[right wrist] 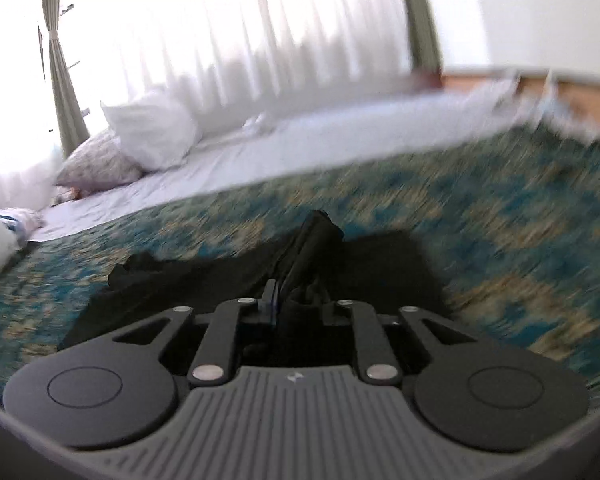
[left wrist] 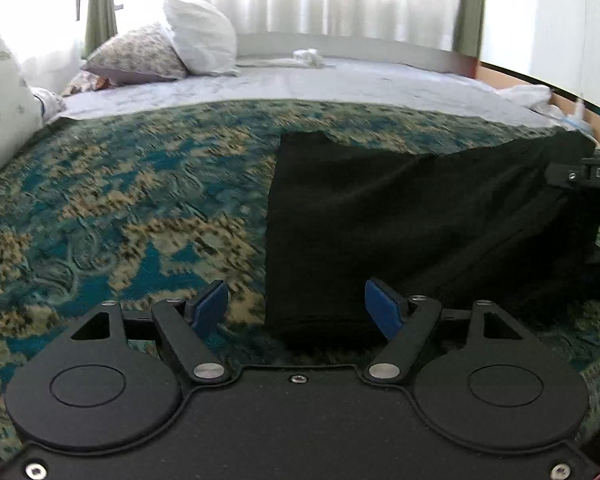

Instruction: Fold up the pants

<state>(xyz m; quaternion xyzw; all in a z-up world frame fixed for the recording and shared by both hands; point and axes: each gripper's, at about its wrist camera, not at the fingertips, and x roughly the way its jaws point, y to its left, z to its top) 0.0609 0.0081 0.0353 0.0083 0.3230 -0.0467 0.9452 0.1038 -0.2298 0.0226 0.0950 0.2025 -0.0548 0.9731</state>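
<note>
Black pants (left wrist: 420,220) lie folded on the patterned teal and tan bedspread (left wrist: 120,208). My left gripper (left wrist: 296,306) is open, its blue pads on either side of the near left corner of the pants, holding nothing. My right gripper (right wrist: 296,300) is shut on a bunched fold of the black pants (right wrist: 316,240) and lifts it above the rest of the cloth. The right gripper's body also shows at the right edge of the left wrist view (left wrist: 592,178), at the pants' right side.
White and floral pillows (left wrist: 172,52) lie at the back left on a white sheet (left wrist: 340,80). A wooden bed frame (left wrist: 572,108) runs along the right. Curtains (right wrist: 240,32) hang behind the bed. The right wrist view is motion-blurred.
</note>
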